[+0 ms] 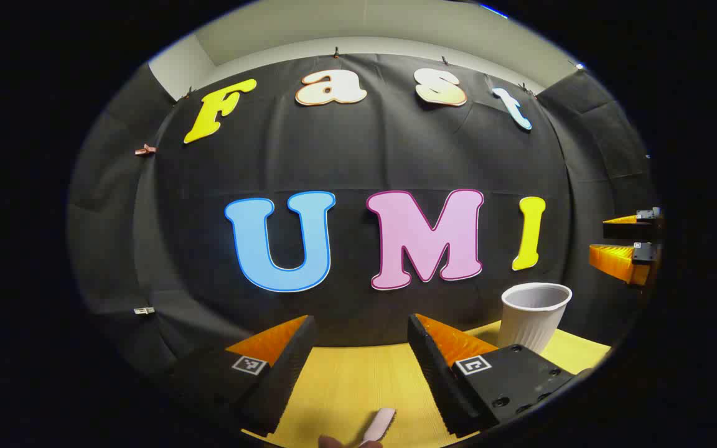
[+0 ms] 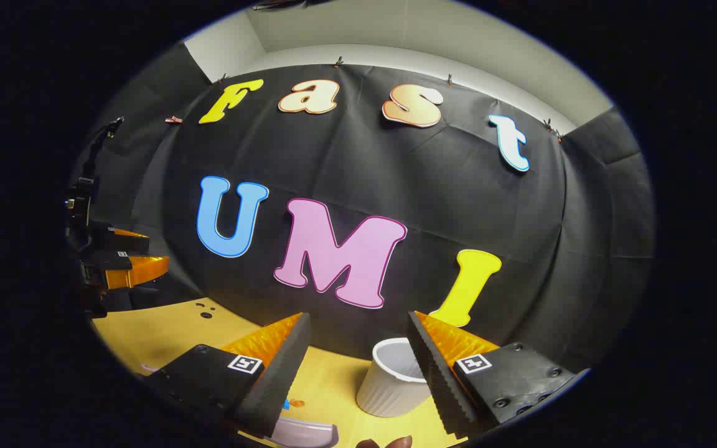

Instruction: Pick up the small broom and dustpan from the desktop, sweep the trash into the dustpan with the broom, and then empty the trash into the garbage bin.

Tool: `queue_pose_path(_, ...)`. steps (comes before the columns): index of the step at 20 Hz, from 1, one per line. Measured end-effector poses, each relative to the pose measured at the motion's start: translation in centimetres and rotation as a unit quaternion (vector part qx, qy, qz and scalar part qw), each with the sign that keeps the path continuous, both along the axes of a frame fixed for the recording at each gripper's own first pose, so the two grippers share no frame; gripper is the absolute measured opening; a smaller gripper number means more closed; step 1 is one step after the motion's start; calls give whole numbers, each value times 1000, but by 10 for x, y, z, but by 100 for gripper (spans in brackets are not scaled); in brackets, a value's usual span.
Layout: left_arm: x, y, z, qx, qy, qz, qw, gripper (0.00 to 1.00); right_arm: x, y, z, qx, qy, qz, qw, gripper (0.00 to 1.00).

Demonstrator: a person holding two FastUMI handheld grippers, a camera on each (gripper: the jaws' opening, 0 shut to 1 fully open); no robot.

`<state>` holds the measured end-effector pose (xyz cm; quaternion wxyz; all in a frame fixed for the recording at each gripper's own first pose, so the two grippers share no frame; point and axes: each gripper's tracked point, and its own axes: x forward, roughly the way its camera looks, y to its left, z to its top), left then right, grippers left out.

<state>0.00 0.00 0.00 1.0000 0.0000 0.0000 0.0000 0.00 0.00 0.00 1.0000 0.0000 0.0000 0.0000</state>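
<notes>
Yellow desktop [image 1: 346, 379], white cup [image 1: 533, 314], grippers apart

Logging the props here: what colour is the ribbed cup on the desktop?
White cup, clearest in the left gripper view.

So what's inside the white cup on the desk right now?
The cup stands upright and open on the yellow desk. The upper inner wall looks bare in both views. Its bottom is hidden by the rim and partly by the right gripper's finger, so I cannot tell if it's empty.
</notes>
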Motion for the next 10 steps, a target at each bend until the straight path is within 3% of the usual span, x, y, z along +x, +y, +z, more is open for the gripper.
queue_pose_path(10,-1,-1,-1,11,3,3,1000,94,6,11,-2,7,2,19,1000,97)
